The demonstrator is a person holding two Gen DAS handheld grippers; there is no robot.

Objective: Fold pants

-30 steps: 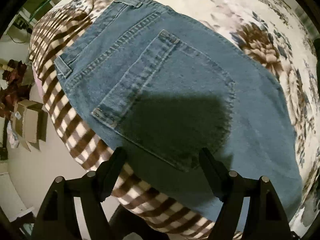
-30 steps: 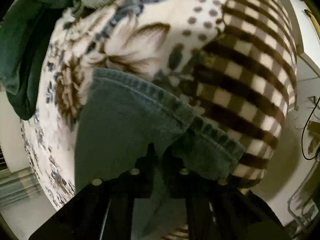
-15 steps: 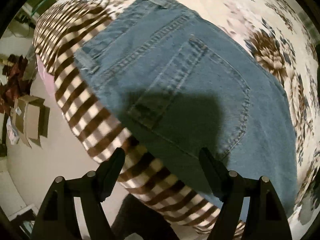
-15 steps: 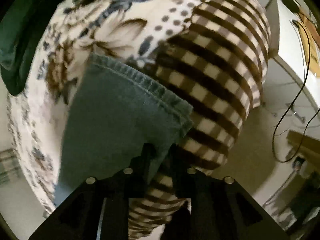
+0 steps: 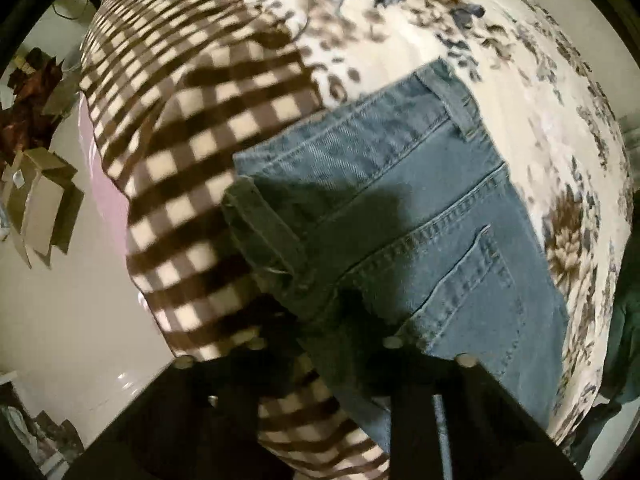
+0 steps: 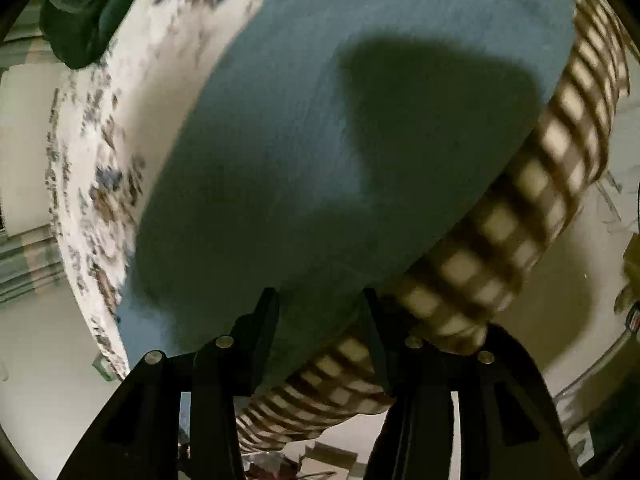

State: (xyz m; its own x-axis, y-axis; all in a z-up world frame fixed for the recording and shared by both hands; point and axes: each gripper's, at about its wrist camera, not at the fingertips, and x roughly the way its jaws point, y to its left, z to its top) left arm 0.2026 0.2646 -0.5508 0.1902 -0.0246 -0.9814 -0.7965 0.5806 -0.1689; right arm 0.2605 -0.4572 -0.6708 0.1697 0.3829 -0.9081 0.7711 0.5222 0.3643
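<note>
On jeans (image 5: 420, 208): left gripper (image 5: 320, 344) clamped, right gripper (image 6: 320, 332) agape.

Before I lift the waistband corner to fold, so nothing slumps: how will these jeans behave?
The jeans will likely drape rather than hold flat: the waistband by the left gripper already curls. Thick seams suggest moderate weight, so the leg may drag. The fuzzy blanket probably grips, not slides.

The pants (image 5: 420, 216) are faded blue denim with lighter stitching. The blanket (image 5: 400, 40) beneath is cream with brown and blue flowers and spots; its border (image 5: 192, 160) is brown-and-cream check. Both tools (image 5: 320, 344) (image 6: 320, 320) are black. A dark green cloth (image 6: 80, 12) lies beyond.
</note>
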